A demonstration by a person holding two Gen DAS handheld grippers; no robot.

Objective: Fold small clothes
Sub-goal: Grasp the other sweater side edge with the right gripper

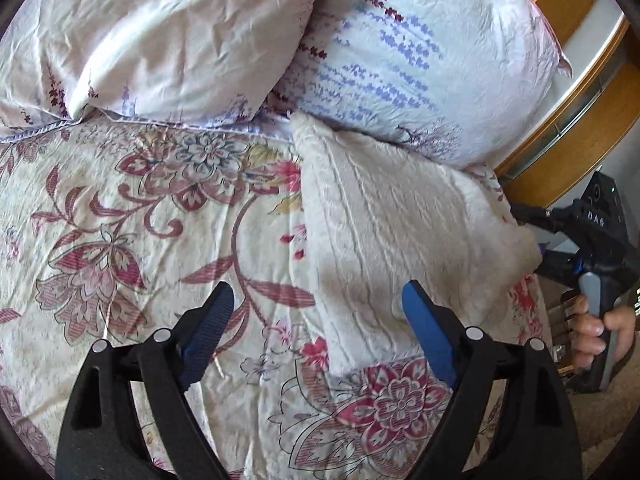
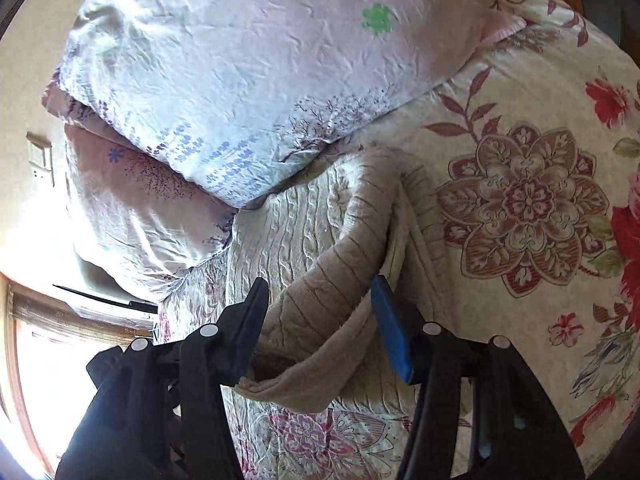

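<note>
A cream cable-knit sweater [image 1: 392, 240] lies on the floral bedspread [image 1: 132, 232], its top edge against the pillows. My left gripper [image 1: 320, 304] is open and empty, hovering just above the sweater's near left edge. In the right wrist view the sweater [image 2: 296, 224] has a sleeve or flap [image 2: 340, 280] folded over, rising between my fingers. My right gripper [image 2: 320, 312] is open with the folded part between its blue pads [image 2: 390, 332], not clamped. The right gripper [image 1: 592, 240] also shows at the sweater's right edge in the left wrist view, held by a hand.
Two pale floral pillows [image 1: 160, 40] [image 1: 420, 60] lie at the head of the bed, the right one touching the sweater. A wooden headboard or frame [image 1: 568, 128] runs along the right. The floral bedspread [image 2: 528, 208] extends to the right of the sweater.
</note>
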